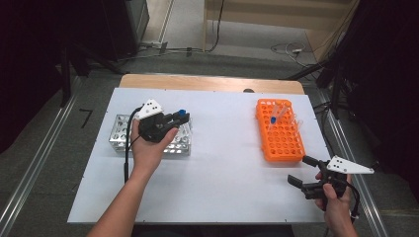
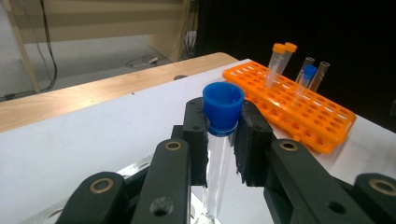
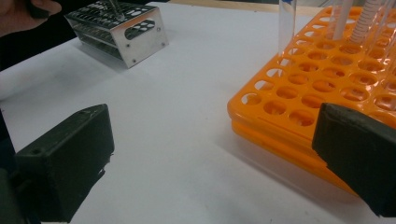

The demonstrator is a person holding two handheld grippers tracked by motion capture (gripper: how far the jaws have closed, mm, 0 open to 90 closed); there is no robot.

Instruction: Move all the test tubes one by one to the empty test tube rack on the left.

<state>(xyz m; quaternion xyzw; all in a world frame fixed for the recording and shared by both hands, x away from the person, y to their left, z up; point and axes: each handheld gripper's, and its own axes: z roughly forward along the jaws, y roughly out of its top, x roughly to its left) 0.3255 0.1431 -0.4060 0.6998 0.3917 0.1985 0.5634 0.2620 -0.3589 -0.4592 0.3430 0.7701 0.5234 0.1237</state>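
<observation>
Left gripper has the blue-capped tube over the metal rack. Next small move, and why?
Probably lower the tube straight down into a hole of the metal rack: the left gripper is shut on it below the cap, upright, its tip at the rack's top.

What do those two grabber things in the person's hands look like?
Both are black. The left gripper and the right gripper each carry a flat, pale three-cornered plate on top and trail a black cable. Each has two chunky black jaws with rough flat pads, on arms joined by brass-ringed pins. The person's forearms are bare, with no sleeves in sight.
</observation>
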